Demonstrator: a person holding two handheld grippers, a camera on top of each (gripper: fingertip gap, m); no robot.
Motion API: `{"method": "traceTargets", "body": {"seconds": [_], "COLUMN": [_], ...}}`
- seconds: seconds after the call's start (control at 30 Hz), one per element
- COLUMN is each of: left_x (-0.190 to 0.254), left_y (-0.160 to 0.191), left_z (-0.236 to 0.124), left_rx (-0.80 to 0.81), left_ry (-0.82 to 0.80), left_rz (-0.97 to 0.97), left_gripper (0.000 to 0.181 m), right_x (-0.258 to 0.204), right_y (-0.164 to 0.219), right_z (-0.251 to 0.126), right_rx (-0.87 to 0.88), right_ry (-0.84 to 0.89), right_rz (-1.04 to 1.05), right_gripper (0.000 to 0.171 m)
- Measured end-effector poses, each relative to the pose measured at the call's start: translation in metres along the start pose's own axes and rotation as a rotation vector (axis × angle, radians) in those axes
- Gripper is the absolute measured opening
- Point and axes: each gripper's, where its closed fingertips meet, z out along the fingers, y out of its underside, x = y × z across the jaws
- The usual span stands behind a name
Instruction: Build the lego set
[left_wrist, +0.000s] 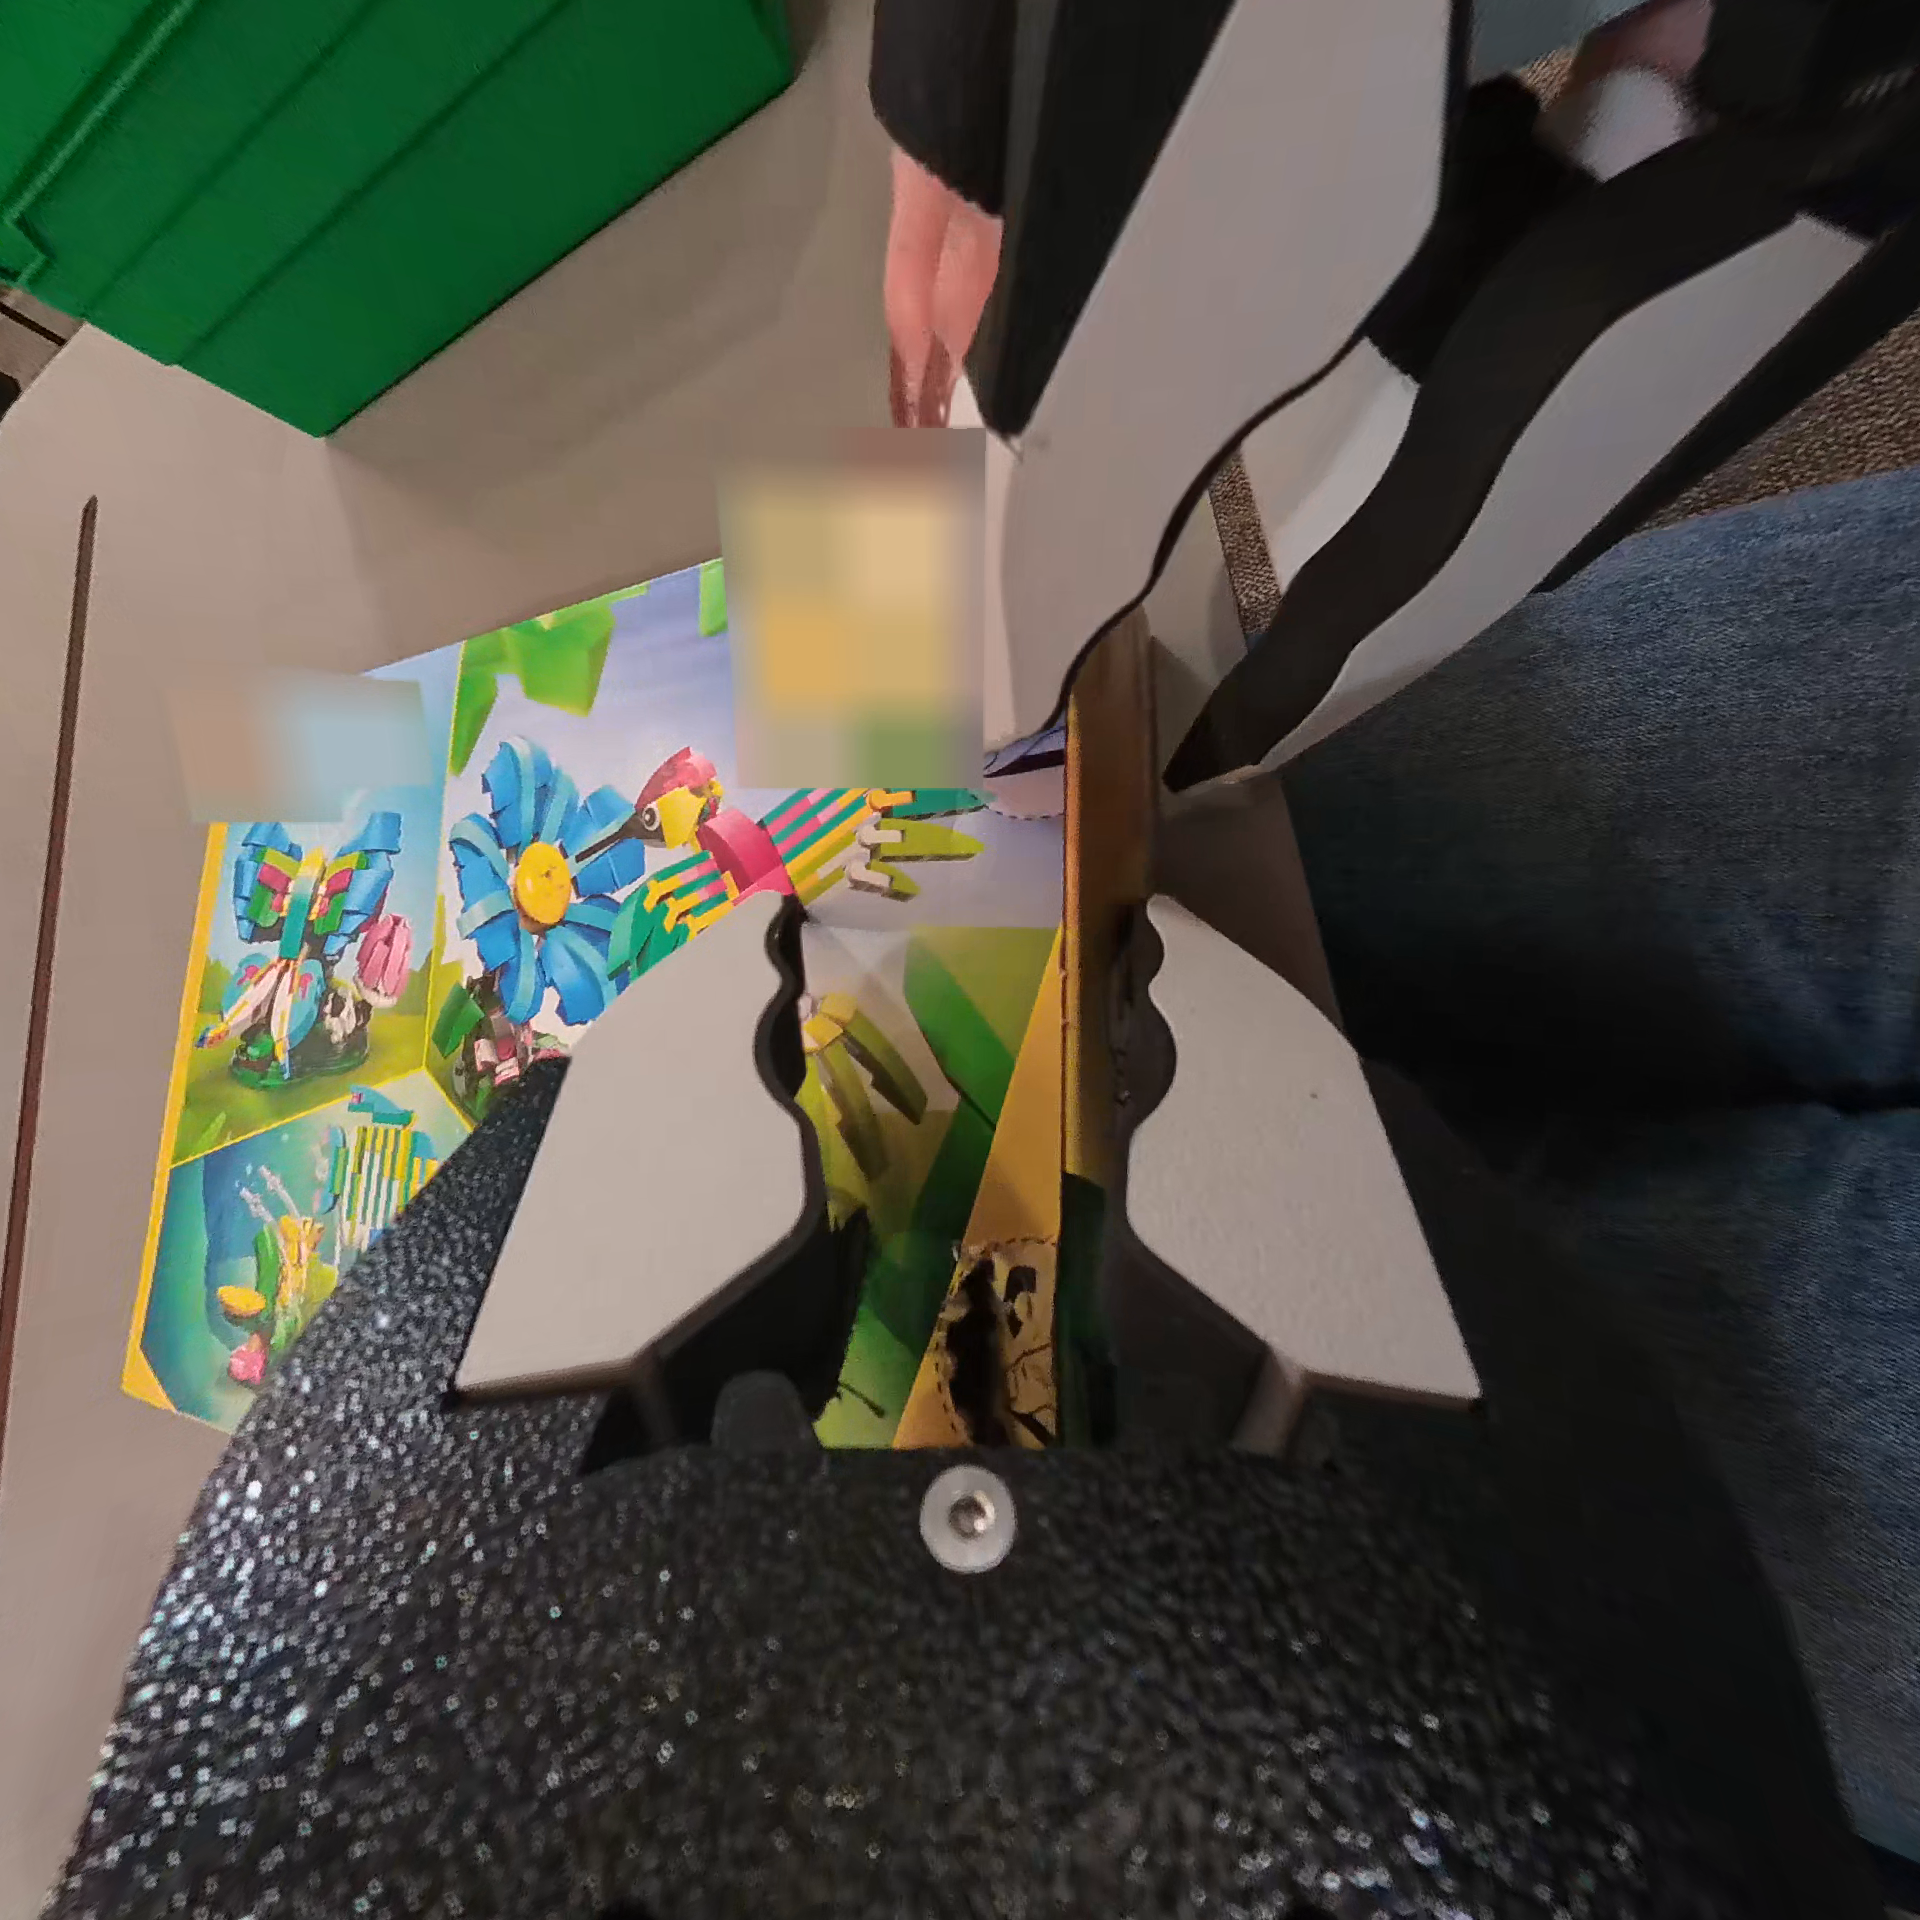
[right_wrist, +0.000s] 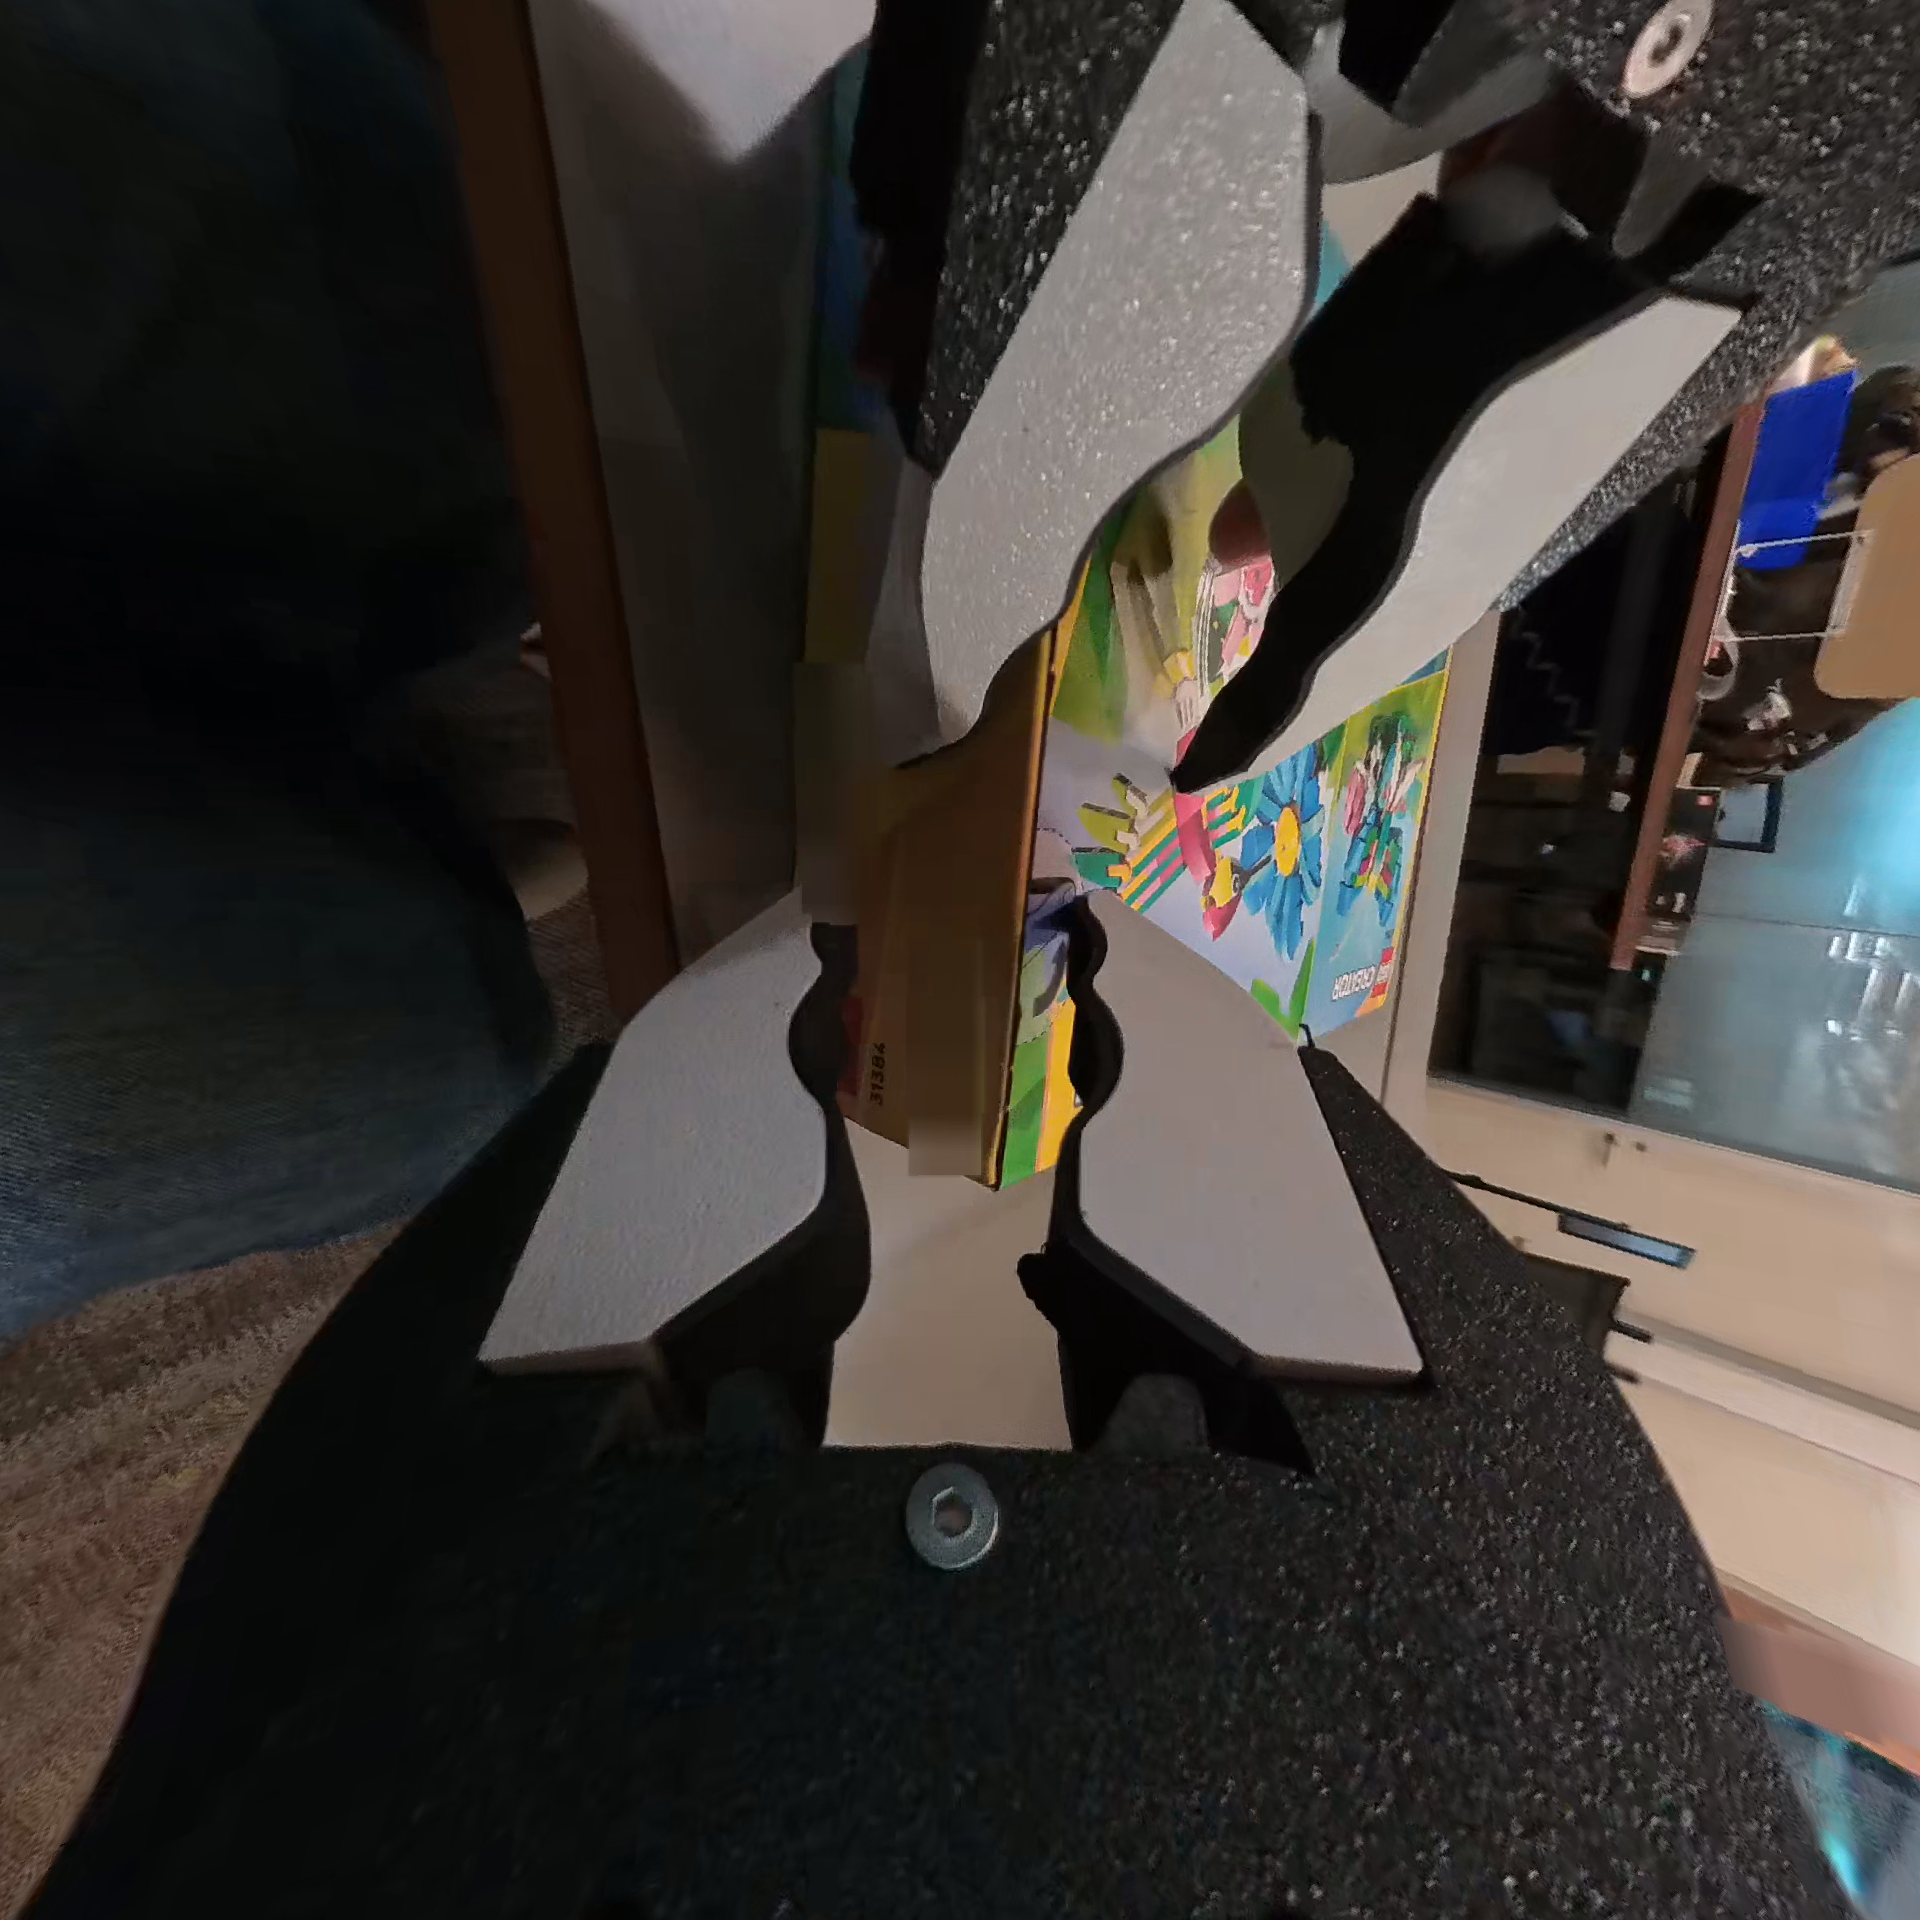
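Across the pale table (left_wrist: 582, 468) lies the lego box (left_wrist: 343, 966), flat on its back with its printed front facing up, its yellow side flap (left_wrist: 1081, 1039) at the table's near edge. Both grippers work at that end of the box. From the left wrist view, the left gripper (left_wrist: 966, 925) straddles the flap edge, one finger (left_wrist: 665, 1122) over the printed face and the other finger (left_wrist: 1268, 1164) outside the box end; its jaws stand apart with the cardboard between them, and whether the pads actually press it cannot be told. The right gripper (left_wrist: 1122, 717) reaches in from above, fingertips down at the same flap.

That view alone shows a green bin (left_wrist: 343, 177) at the table's far corner, a bare hand (left_wrist: 935, 301) behind the right gripper, a blue-jeaned leg (left_wrist: 1621, 852) beside the table, and a torn, ragged hole (left_wrist: 987, 1340) in the box near the left gripper's base.

Only the right wrist view shows the box end-on: the right gripper (right_wrist: 956, 935) has the yellow end (right_wrist: 956, 935) between its fingers, jaws parted around it, contact unclear. It also shows the left gripper (right_wrist: 1112, 696) coming from above, and a dim room with shelving (right_wrist: 1683, 727) beyond the table.
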Motion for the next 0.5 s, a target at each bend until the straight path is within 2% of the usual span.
{"method": "traceTargets", "body": {"seconds": [0.07,0.3,0.5], "left_x": [0.0004,0.0011,0.0005], "left_y": [0.0002,0.0009,0.0016], "left_z": [0.0004,0.0013,0.0019], "left_rx": [0.001,-0.002,-0.006], "left_ry": [0.016,0.032,0.039], "left_rz": [-0.024,-0.06,-0.084], "left_gripper": [0.059,0.058,0.055], "right_x": [0.0016,0.0009,0.0021], "right_y": [0.0002,-0.0002,-0.0014], "right_z": [0.0011,0.0025,0.0037], "right_rx": [-0.021,-0.062,-0.015], "right_ry": [0.011,-0.032,-0.064], "right_rz": [-0.025,-0.02,0.058], "right_gripper": [0.032,0.028,0.022]}}
